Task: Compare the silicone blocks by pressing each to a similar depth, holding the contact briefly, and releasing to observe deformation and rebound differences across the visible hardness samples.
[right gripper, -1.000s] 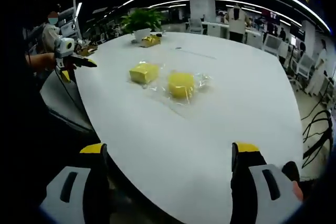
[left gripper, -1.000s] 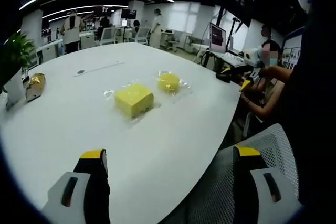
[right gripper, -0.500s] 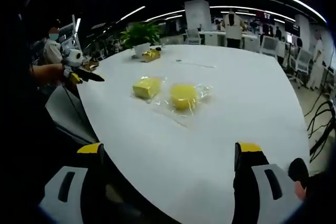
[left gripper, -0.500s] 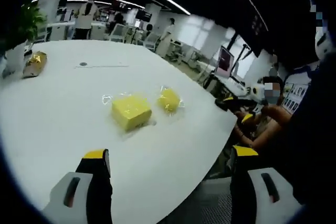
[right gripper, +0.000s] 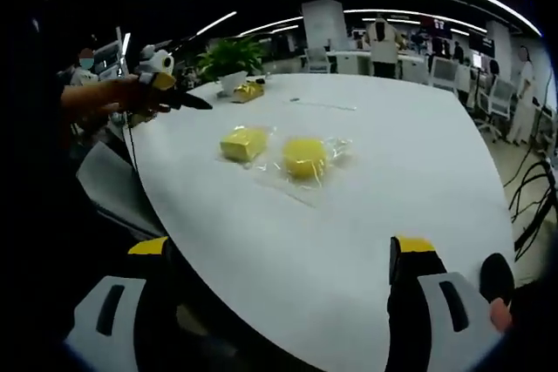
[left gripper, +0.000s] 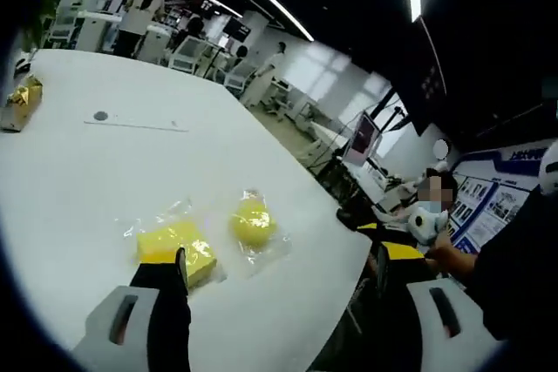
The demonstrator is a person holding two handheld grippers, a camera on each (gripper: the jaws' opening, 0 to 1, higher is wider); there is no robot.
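My left gripper (left gripper: 279, 280) is spread just short of the square block (left gripper: 177, 248); round block (left gripper: 253, 222) beside it. Right gripper (right gripper: 288, 263) is spread, well back over the table (right gripper: 410, 172).

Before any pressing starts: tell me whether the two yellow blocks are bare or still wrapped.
Wrapped. Clear film shows around the square block and the round block, crinkled and glinting, spreading onto the white table.

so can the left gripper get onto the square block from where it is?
Probably yes. The left gripper is open and, in its own view, the square block lies just past its left finger tip, in its clear wrap on the bare table. Nothing stands between them; the round block sits off to the side.
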